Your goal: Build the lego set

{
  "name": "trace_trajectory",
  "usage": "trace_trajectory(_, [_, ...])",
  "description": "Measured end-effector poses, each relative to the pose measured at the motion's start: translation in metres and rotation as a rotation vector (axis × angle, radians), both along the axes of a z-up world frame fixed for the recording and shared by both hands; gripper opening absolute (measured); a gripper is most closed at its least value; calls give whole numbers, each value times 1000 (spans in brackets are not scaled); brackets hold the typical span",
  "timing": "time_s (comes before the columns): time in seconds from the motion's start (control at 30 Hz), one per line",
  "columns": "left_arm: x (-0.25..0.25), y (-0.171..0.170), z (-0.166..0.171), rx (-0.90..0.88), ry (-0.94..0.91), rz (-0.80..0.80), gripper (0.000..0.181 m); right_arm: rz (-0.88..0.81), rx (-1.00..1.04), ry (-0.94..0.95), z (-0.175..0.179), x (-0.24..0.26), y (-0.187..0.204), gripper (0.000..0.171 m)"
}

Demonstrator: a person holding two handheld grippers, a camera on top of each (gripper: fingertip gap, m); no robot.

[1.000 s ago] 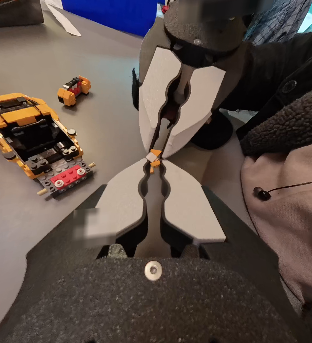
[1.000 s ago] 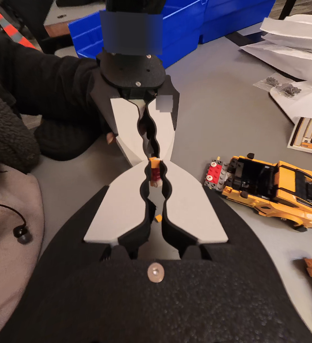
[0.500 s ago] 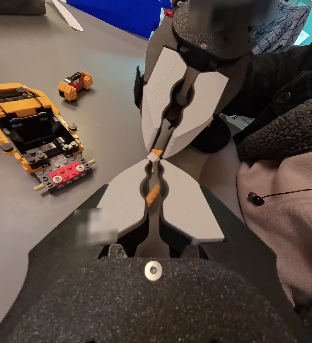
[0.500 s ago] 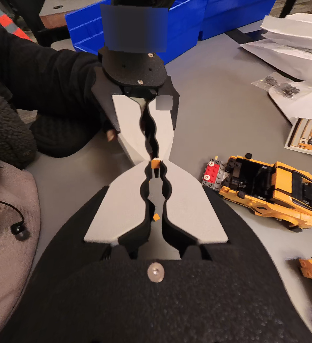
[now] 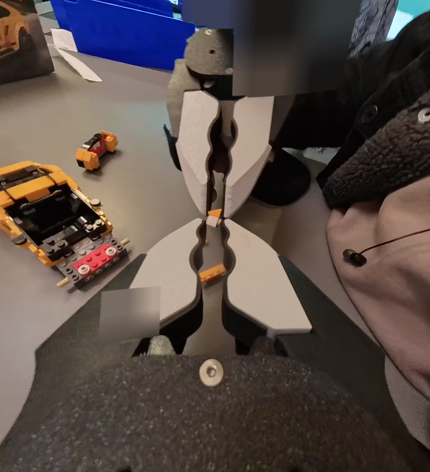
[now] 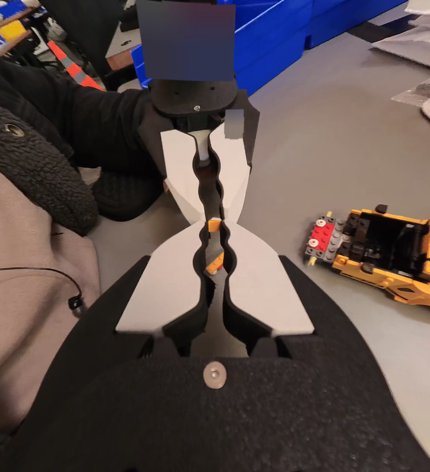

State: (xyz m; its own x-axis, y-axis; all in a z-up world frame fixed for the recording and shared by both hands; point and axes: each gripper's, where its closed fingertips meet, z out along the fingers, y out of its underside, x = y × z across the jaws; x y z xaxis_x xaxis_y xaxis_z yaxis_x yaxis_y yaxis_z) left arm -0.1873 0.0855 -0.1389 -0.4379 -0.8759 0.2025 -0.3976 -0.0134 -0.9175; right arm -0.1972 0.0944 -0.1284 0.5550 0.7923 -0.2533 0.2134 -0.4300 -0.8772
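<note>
The lego car is orange with a black open cockpit, its rear end unfinished: grey plates carry a red studded plate with two white round studs, and a tan axle pin sticks out at each side. It sits on the grey counter, to the left in the left wrist view and to the right in the right wrist view. A small orange, black and red sub-assembly lies on the counter beyond the car, apart from it. The two hand-held grippers meet tip to tip above the counter edge. The right hand-held gripper is pinching a small orange brick between its fingertips. The left hand-held gripper has its fingers drawn close, tips at the same small piece, whose pale face shows in that view; whether it truly clamps the piece I cannot tell. A loose orange plate lies on the counter beneath the fingers, seen through the gap. At the far edge stand blue bins; their contents are hidden. A clear bag of small dark parts lies at the right.
</note>
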Motion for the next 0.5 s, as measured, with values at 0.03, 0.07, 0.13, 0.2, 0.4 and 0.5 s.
trace_trajectory(0.03, [0,-2,-2,29,4,-5,10,14,-25,9,-2,0,-2,8])
trace_trajectory(0.07, [0,-3,-5,62,19,-5,10,24,-52,10,-5,0,-3,8])
trace_trajectory(0.13, [0,-1,-11,128,45,14,10,7,-69,-1,-10,1,-2,8])
trace_trajectory(0.2, [1,4,-12,138,55,48,10,-47,-52,6,-10,2,3,8])
trace_trajectory(0.4, [2,10,-16,181,61,85,9,-163,-48,10,-13,6,8,6])
trace_trajectory(0.5, [1,9,-16,191,60,82,9,-158,-36,3,-13,8,6,2])
